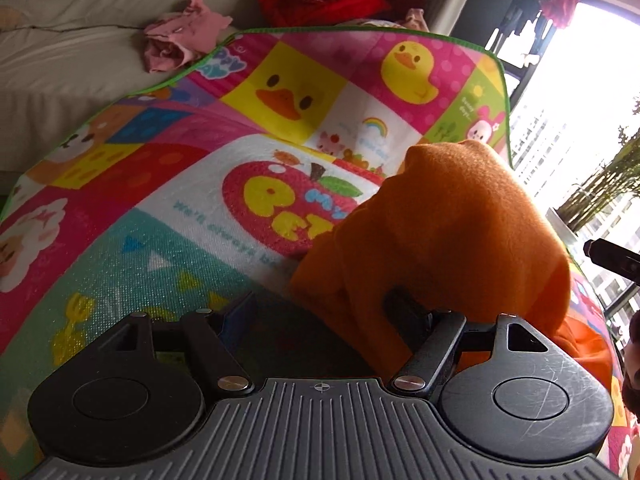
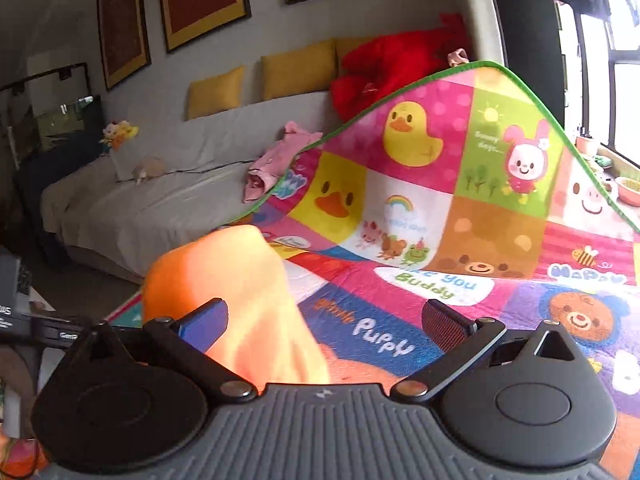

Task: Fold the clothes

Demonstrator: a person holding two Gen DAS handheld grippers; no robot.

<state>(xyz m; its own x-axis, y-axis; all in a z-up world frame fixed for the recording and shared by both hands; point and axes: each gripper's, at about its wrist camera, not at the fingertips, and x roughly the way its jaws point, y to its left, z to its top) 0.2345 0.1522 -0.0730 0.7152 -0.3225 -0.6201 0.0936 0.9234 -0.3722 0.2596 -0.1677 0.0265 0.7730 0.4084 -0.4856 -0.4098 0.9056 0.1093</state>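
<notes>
Right at the left gripper (image 1: pixel 320 312), the orange garment (image 1: pixel 448 240) is bunched over its right finger; jaws look spread, pinch hidden by cloth, cannot tell. The right gripper (image 2: pixel 324 316) has jaws spread, cloth draped by its left finger only, nothing pinched. Garment's bulk runs away over the cartoon play mat (image 2: pixel 460 216); left is nearer. Beyond, a pink garment (image 2: pixel 276 160) on the sofa (image 2: pixel 160 200).
</notes>
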